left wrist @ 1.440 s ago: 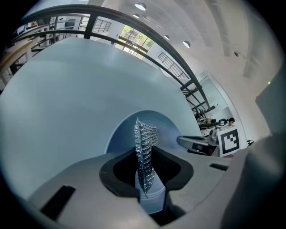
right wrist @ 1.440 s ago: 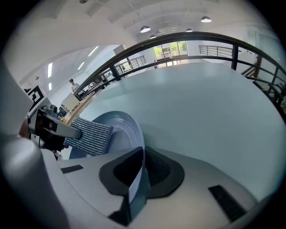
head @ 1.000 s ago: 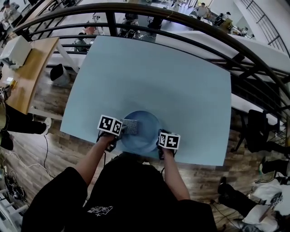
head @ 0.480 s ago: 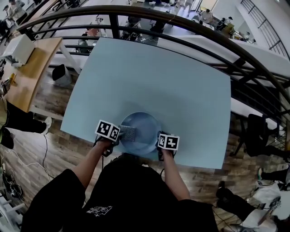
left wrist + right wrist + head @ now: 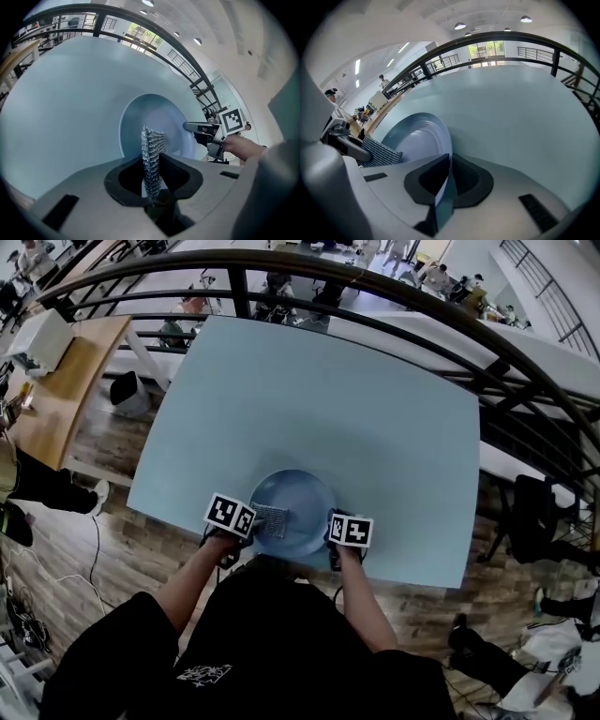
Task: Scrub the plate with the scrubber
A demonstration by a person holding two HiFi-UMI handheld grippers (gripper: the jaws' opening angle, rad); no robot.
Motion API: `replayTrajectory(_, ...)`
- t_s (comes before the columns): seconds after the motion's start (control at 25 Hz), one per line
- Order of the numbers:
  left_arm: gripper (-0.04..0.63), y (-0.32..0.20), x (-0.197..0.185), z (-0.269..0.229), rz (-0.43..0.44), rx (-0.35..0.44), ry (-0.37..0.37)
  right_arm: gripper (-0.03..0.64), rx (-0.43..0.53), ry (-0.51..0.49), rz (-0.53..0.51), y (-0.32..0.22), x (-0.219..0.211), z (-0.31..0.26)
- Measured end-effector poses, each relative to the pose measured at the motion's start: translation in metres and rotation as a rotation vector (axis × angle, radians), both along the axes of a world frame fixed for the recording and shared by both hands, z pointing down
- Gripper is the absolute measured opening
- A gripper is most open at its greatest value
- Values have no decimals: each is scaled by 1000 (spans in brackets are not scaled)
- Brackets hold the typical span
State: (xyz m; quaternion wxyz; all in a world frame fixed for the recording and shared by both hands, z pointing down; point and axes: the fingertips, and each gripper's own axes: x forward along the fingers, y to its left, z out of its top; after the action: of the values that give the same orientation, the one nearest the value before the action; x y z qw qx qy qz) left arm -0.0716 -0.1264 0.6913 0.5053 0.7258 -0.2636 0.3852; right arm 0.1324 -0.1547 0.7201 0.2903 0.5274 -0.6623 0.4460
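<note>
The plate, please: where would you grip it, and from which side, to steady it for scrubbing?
I'd grip the plate's rim at its near-right edge, coming from the person's side, as the right gripper does. It is shallow, so only the rim fits between jaws, and the left gripper's scrubber occupies the left part.

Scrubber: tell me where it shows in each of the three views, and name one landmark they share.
Head view: the scrubber sits below centre, on the left side of the plate.
Left gripper view: dead centre, standing on edge, clamped in the left gripper.
Right gripper view: lower left, at the plate's left edge.
Shared landmark: the blue plate, seen in all three views.
</note>
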Motion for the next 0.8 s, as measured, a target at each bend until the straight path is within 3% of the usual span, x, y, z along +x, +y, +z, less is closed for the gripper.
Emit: replayTrajectory(0.8,98,2,72,5,146,-1,49,20,7,-14,14,1,-1,1)
